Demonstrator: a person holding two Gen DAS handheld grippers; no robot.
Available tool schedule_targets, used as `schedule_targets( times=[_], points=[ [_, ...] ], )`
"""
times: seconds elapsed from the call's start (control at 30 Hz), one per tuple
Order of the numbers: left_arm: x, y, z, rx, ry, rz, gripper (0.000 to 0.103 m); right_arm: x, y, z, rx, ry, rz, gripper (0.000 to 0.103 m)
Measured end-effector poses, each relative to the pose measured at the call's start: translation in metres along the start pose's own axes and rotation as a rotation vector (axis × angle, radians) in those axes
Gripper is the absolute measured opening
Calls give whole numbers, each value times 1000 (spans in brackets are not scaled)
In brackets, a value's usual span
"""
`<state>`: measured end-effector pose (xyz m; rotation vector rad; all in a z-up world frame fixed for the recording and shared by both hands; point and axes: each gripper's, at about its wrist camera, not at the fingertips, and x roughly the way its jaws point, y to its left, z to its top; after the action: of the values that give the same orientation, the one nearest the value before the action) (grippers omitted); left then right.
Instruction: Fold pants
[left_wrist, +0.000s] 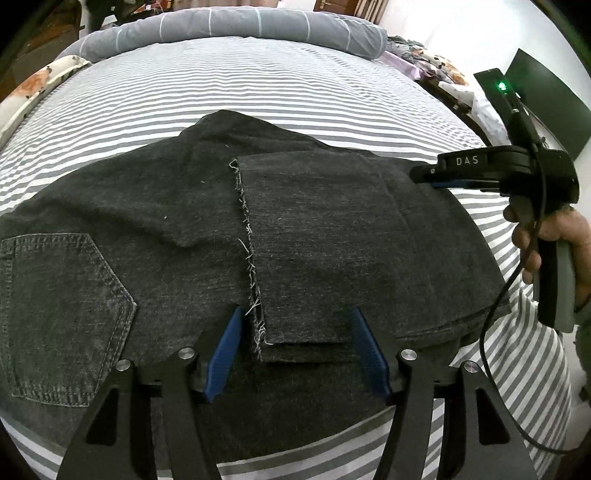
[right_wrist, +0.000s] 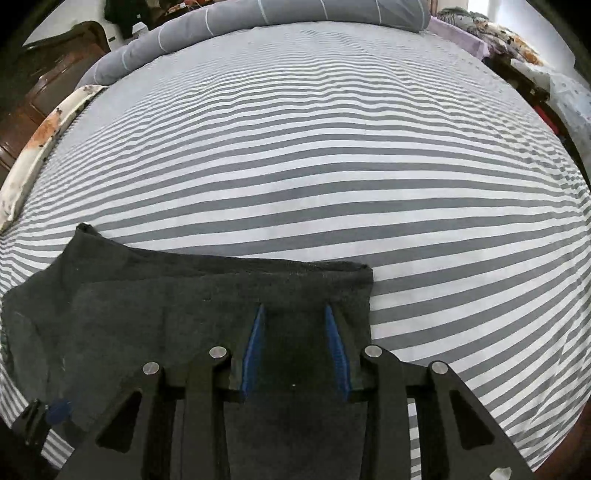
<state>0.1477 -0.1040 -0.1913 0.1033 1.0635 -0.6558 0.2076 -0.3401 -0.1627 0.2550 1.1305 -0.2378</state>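
1. Here we see the pants (left_wrist: 207, 236), dark denim, lying flat on the striped bed (left_wrist: 258, 85), legs folded over so the frayed hem (left_wrist: 248, 236) lies mid-cloth.
2. Our left gripper (left_wrist: 297, 317) stands wide over the hem's near corner, pinching nothing.
3. Our right gripper (right_wrist: 295, 314) is narrower, above the fold's right end; we cannot tell whether it grips.

Right gripper (right_wrist: 294, 314) hangs over the dark pants' (right_wrist: 147, 314) folded corner; striped bedsheet (right_wrist: 332, 166) beyond.
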Motion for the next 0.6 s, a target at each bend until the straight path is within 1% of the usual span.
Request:
schedule_targets(
  times=[0.13, 0.4, 0.53, 0.6],
  points=[
    [0, -3, 0, 5, -4, 6, 63, -13, 6, -17, -16, 16, 17, 32],
    [0, -7, -4, 29, -20, 27, 63, -42, 11, -89, -40, 33, 26, 38],
    [-5, -3, -7, 11, -17, 28, 63, -47, 17, -117, -48, 52, 23, 39],
    [-10, 5, -8, -21, -10, 22, 63, -47, 20, -125, -52, 49, 17, 39]
  ],
)
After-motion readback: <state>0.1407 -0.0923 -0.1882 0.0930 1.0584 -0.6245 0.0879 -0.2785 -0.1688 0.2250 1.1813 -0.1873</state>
